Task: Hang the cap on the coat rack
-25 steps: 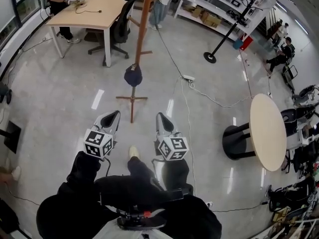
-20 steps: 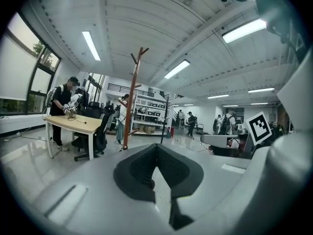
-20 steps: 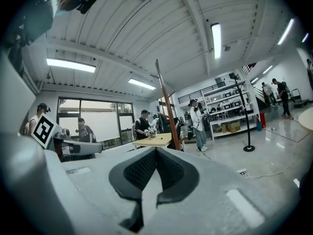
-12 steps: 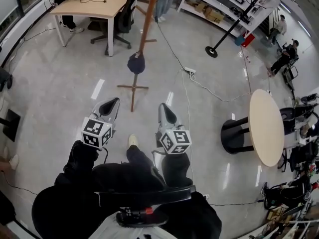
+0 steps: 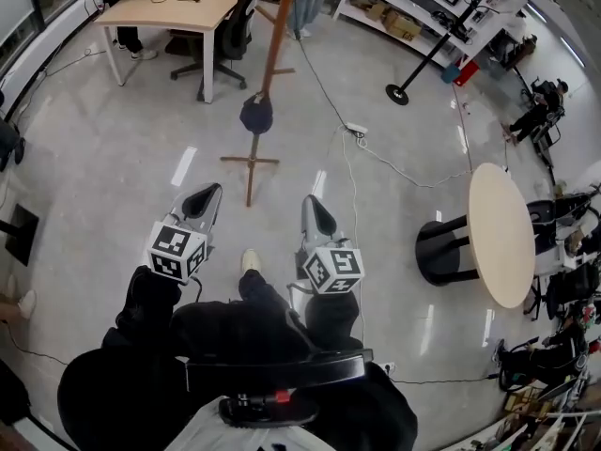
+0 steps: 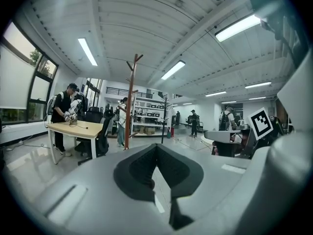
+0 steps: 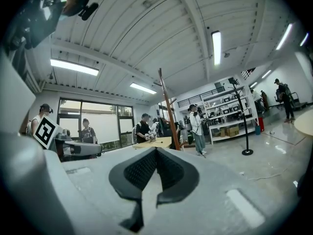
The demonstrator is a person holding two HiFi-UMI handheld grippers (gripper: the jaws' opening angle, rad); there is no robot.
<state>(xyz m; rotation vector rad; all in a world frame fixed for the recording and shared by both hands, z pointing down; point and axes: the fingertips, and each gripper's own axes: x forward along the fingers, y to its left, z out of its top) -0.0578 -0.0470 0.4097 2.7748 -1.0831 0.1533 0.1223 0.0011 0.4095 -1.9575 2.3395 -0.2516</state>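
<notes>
Left gripper: your left gripper [image 5: 208, 195] has its jaws pressed together with nothing between them.
Right gripper: your right gripper [image 5: 315, 209] is likewise closed and empty, and you hold it beside the left one.
Cap: the dark navy fabric cap [image 5: 255, 115] hangs low on the brown wooden coat rack [image 5: 275, 36], above its cross-shaped base [image 5: 250, 162].
Gap: both your grippers are well apart from the cap, with glossy grey floor [image 5: 113, 148] between.
Background: a light wooden desk [image 5: 178, 3] stands beyond the rack, to its left.
</notes>
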